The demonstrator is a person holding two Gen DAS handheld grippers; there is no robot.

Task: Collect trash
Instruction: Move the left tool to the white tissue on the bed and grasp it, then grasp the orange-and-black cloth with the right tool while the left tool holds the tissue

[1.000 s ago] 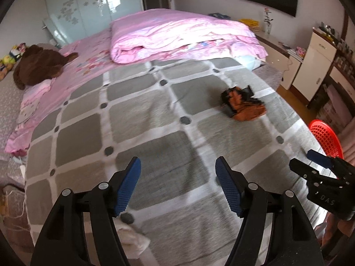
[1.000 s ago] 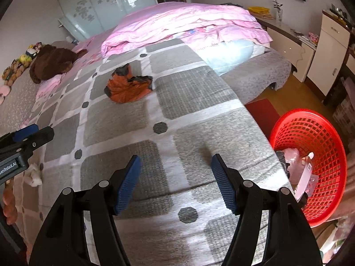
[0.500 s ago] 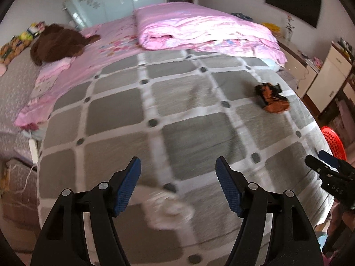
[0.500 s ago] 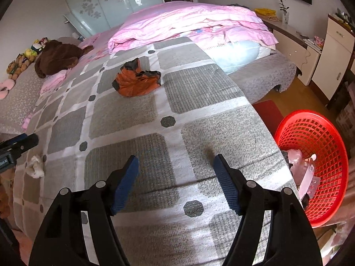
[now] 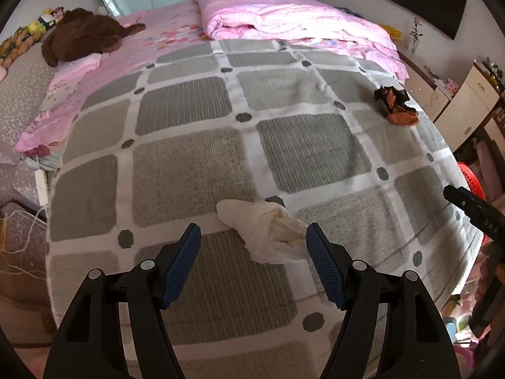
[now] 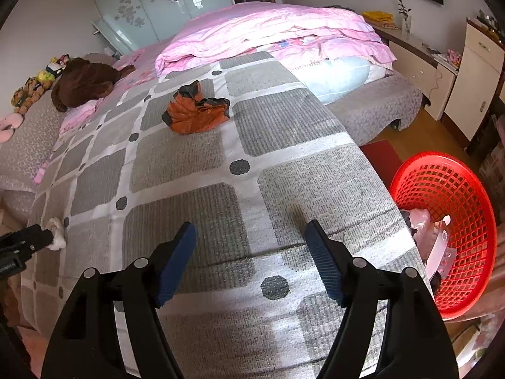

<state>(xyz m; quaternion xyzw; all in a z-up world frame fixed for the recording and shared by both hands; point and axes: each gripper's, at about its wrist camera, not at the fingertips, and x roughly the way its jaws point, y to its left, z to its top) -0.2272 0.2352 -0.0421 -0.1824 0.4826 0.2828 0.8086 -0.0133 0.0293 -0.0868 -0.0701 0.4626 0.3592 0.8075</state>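
A crumpled white tissue (image 5: 268,232) lies on the grey checked blanket (image 5: 189,170), just ahead of my left gripper (image 5: 252,235), nearer the right finger; the jaws stand open around nothing. A crumpled orange and black wrapper (image 5: 396,105) lies far right on the blanket. In the right wrist view the same wrapper (image 6: 194,113) lies well ahead of my right gripper (image 6: 251,230), which is open and empty above the blanket. The red mesh basket (image 6: 457,195) stands on the floor to its right, with trash inside. The tissue (image 6: 56,237) shows at far left beside the left gripper's tip.
A folded pink quilt (image 5: 284,19) covers the bed's far end. A brown plush toy (image 5: 82,36) lies at the far left. White cabinets (image 6: 473,72) line the right wall. The blanket's edge drops to the wooden floor (image 6: 419,126) beside the basket.
My left gripper has swung left and come down toward the white tissue, which now sits close to its fingertips. The right gripper has shifted slightly forward over the blanket.
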